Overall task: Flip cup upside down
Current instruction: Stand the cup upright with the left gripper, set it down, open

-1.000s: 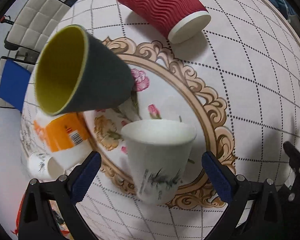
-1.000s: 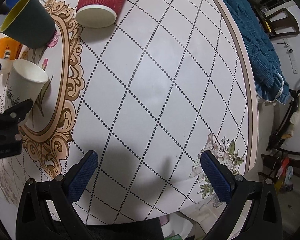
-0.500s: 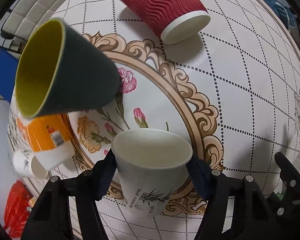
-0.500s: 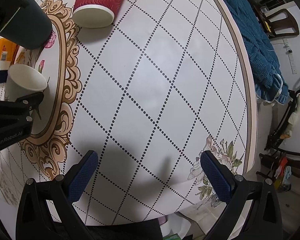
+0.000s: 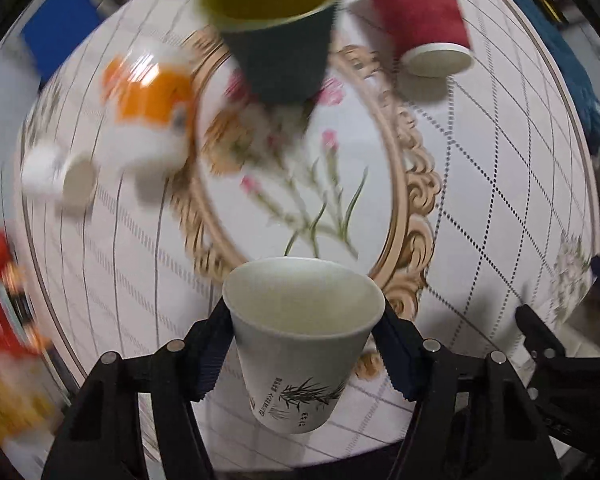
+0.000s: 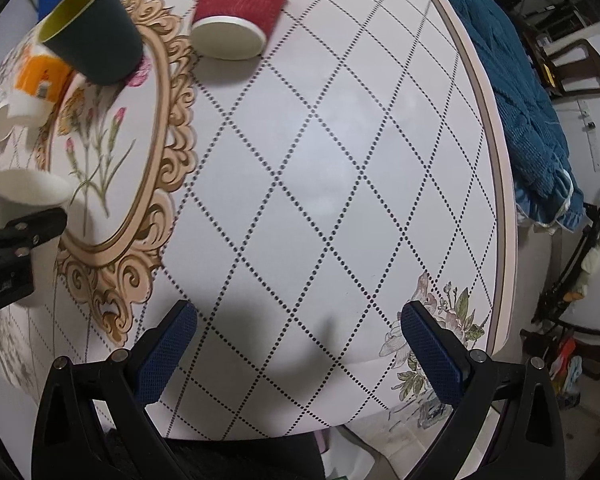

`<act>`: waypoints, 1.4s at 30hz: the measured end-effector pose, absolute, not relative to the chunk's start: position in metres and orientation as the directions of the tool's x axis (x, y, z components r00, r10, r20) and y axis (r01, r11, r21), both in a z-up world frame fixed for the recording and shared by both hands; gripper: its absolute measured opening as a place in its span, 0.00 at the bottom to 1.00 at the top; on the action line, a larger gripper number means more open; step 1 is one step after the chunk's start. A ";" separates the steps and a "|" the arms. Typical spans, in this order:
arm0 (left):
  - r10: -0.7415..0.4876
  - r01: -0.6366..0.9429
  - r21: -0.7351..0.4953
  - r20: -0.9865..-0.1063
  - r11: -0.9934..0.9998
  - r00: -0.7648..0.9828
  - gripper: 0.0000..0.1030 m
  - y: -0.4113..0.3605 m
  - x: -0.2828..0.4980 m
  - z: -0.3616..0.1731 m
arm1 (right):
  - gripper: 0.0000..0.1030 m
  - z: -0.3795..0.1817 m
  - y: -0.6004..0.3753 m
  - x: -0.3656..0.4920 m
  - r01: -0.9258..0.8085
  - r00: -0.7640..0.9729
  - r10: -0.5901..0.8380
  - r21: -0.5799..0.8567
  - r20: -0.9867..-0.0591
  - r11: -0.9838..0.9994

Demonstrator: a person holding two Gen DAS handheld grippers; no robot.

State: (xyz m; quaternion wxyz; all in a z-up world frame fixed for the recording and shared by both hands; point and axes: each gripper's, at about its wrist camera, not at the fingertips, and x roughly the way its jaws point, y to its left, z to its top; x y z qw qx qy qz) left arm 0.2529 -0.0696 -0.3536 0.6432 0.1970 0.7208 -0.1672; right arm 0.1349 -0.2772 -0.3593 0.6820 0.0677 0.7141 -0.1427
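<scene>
A white paper cup with a bamboo print (image 5: 300, 344) stands mouth-up between the fingers of my left gripper (image 5: 304, 354), which is shut on its sides and holds it lifted above the table. The same cup (image 6: 28, 196) shows at the left edge of the right wrist view, clamped by the left gripper. My right gripper (image 6: 298, 350) is open and empty, low over the table's near right part.
A dark green cup with a yellow inside (image 5: 278, 28) stands upright. A red ribbed cup (image 5: 424, 12) lies on its side. An orange-and-white cup (image 5: 148, 108) and a small white cup (image 5: 56, 176) lie at the left. A blue cloth (image 6: 524, 92) lies past the table's right edge.
My left gripper closed on the white cup, lifted it off the table and pulled it back toward the near edge. My right gripper stayed open and hardly moved.
</scene>
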 end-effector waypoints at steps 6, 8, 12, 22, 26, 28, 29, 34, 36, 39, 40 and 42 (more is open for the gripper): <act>-0.031 0.271 -0.080 -0.983 0.959 -0.182 0.62 -0.002 0.223 -0.350 | 1.00 -0.351 -0.250 0.127 0.227 -0.030 -0.085 -0.089 -0.996 0.970; -0.057 0.210 -0.099 -0.978 0.973 -0.199 0.62 0.013 0.216 -0.350 | 1.00 -0.350 -0.240 0.123 0.202 -0.022 -0.074 -0.077 -0.997 0.976; -0.098 0.101 -0.123 -0.970 0.987 -0.224 0.62 0.033 0.204 -0.343 | 1.00 -0.346 -0.217 0.117 0.155 -0.016 -0.068 -0.070 -0.998 0.986; -0.149 -0.044 -0.143 -0.955 0.989 -0.256 0.63 0.058 0.207 -0.372 | 1.00 -0.359 -0.191 0.107 0.081 -0.033 -0.086 -0.088 -0.996 0.993; -0.140 -0.038 -0.135 -0.954 0.990 -0.267 0.63 0.056 0.207 -0.385 | 1.00 -0.364 -0.189 0.109 0.074 -0.044 -0.102 -0.105 -0.994 0.992; -0.139 -0.032 -0.135 -0.953 0.990 -0.270 0.64 0.055 0.208 -0.388 | 1.00 -0.366 -0.190 0.110 0.073 -0.051 -0.107 -0.111 -0.993 0.991; -0.141 -0.029 -0.138 -0.952 0.990 -0.271 0.64 0.055 0.209 -0.388 | 1.00 -0.367 -0.191 0.111 0.074 -0.053 -0.109 -0.113 -0.993 0.991; -0.117 0.011 -0.124 -0.958 0.992 -0.260 0.65 0.037 0.209 -0.395 | 1.00 -0.371 -0.196 0.112 0.089 -0.063 -0.108 -0.113 -0.992 0.990; -0.104 0.033 -0.116 -0.961 0.993 -0.258 0.65 0.037 0.211 -0.394 | 1.00 -0.372 -0.196 0.113 0.095 -0.065 -0.105 -0.111 -0.992 0.989; -0.084 0.062 -0.104 -0.963 0.993 -0.256 0.65 0.027 0.212 -0.397 | 1.00 -0.374 -0.198 0.113 0.100 -0.065 -0.103 -0.109 -0.993 0.989; -0.077 0.073 -0.099 -0.963 0.992 -0.257 0.65 0.025 0.213 -0.397 | 1.00 -0.374 -0.198 0.113 0.103 -0.065 -0.101 -0.107 -0.993 0.989; -0.065 0.086 -0.089 -0.965 0.992 -0.254 0.72 0.020 0.214 -0.398 | 1.00 -0.376 -0.200 0.113 0.107 -0.066 -0.098 -0.105 -0.993 0.989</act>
